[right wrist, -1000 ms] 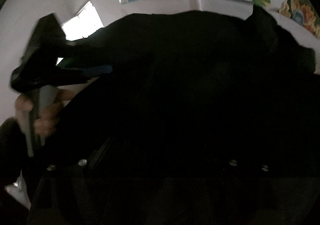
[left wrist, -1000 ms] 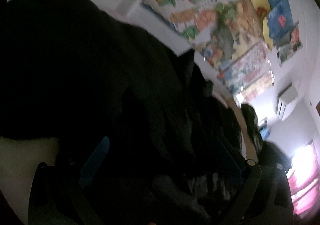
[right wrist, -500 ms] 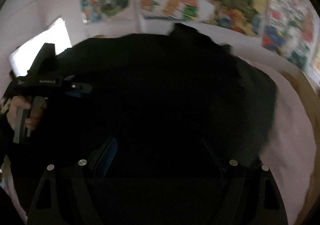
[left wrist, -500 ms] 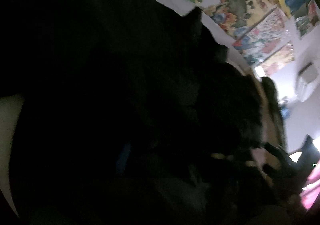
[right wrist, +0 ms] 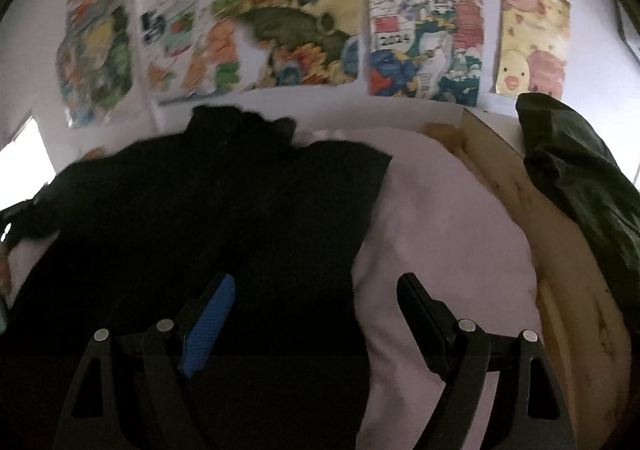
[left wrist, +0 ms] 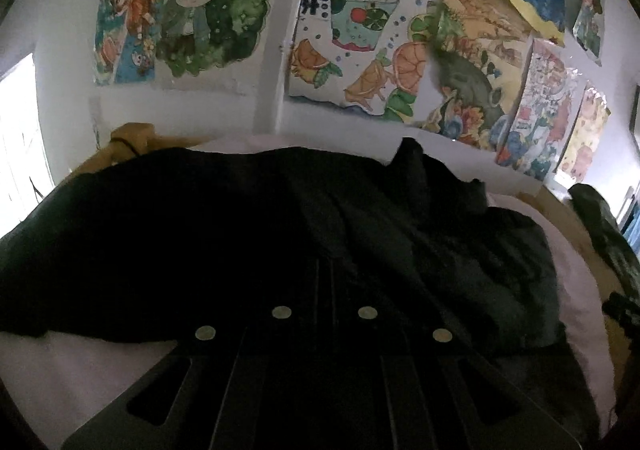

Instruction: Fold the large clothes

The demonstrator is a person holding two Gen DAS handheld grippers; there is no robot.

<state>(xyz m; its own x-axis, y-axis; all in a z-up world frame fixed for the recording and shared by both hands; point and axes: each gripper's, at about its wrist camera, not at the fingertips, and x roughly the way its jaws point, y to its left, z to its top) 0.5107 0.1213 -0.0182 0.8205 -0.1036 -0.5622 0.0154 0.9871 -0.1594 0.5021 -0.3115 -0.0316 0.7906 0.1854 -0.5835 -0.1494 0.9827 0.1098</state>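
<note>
In the left wrist view, the left gripper (left wrist: 325, 270) had its jaws drawn together, and whether they pinched the black garment (left wrist: 240, 242) beneath them could not be told. The mustard cloth (left wrist: 128, 138) showed only here. In the right wrist view, the right gripper (right wrist: 316, 286) stood spread wide over the garment's edge on the pink bedsheet (right wrist: 440, 218); a dark green bundle (right wrist: 580, 178) lay far right.

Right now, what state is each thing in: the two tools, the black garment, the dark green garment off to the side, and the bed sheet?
Left tool: fingers together, closed on the black garment's fabric.
Right tool: open, fingers wide apart, holding nothing.
Black garment: lying rumpled on the bed, not neatly folded.
Dark green garment: heaped at the bed's edge, untouched.
Pink bed sheet: spread out, partly covered by the black garment.
</note>
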